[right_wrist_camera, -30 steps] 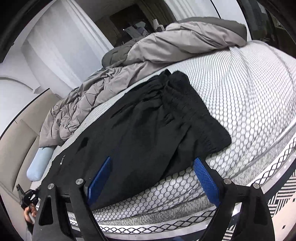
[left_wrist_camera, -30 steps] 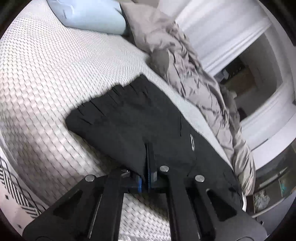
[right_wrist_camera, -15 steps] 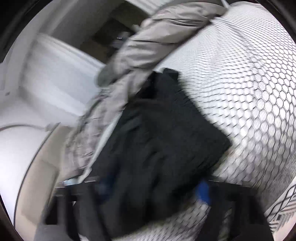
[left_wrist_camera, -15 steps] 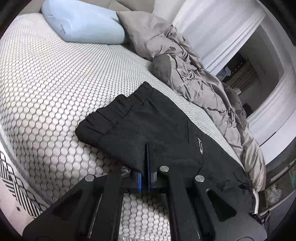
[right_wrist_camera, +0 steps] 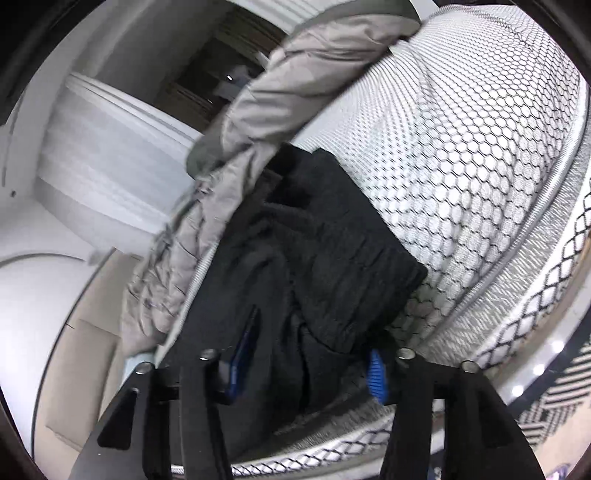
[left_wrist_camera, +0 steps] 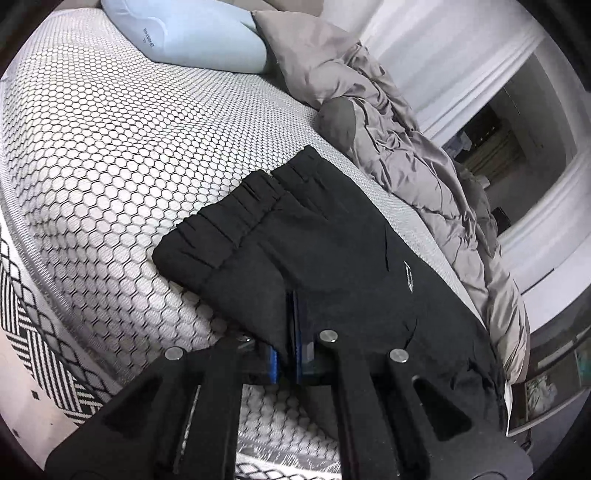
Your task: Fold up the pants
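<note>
Left gripper [left_wrist_camera: 291, 325] pinches the black pants [left_wrist_camera: 332, 251] edge; right gripper [right_wrist_camera: 306, 354], tilted, spreads wide around the pants' near edge.

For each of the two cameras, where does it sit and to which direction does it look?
Left wrist: on the left gripper, looking across the black pants toward a blue pillow and grey duvet; its jaws are closed on the pants' near edge.
Right wrist: on the right gripper, low at the mattress edge, looking over the pants; its jaws are open around bunched fabric.
Shared: pants, duvet, mattress.
</note>
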A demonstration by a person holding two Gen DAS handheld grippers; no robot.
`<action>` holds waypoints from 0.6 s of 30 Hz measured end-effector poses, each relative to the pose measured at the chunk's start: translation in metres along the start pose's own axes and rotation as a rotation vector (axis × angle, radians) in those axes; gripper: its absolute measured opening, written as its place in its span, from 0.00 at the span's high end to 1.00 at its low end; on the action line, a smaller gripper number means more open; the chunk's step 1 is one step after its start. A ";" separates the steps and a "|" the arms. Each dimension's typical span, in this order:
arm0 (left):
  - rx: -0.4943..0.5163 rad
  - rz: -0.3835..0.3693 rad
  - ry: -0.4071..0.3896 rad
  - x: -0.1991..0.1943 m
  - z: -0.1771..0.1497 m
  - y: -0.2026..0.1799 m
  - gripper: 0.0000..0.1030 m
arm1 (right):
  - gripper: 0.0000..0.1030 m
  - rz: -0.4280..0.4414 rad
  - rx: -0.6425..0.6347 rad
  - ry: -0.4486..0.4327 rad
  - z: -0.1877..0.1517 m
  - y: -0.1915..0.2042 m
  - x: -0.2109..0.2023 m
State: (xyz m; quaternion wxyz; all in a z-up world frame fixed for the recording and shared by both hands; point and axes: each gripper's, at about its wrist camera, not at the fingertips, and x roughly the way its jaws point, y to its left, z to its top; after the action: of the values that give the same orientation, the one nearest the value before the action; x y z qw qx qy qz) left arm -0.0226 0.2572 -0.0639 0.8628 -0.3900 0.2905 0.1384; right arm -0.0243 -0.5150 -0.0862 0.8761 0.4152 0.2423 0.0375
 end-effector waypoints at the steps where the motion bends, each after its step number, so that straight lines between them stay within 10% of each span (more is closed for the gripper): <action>1: -0.006 0.005 -0.008 0.001 0.001 -0.001 0.99 | 0.51 -0.008 0.005 0.004 0.001 0.000 0.005; 3: 0.002 0.006 -0.034 -0.003 0.001 -0.003 1.00 | 0.80 -0.046 -0.020 0.007 0.001 0.003 0.009; 5: 0.016 -0.003 -0.054 -0.014 -0.002 -0.005 1.00 | 0.84 -0.053 -0.050 -0.005 0.001 0.010 0.004; 18: 0.057 -0.063 -0.104 -0.042 0.044 -0.041 1.00 | 0.85 -0.015 -0.175 -0.163 0.026 0.075 -0.046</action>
State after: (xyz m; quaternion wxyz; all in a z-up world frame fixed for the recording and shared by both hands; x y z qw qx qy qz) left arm -0.0194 0.2628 0.0093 0.8914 -0.3663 0.2367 0.1229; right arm -0.0432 -0.4969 0.0018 0.9261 0.3367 0.1694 0.0180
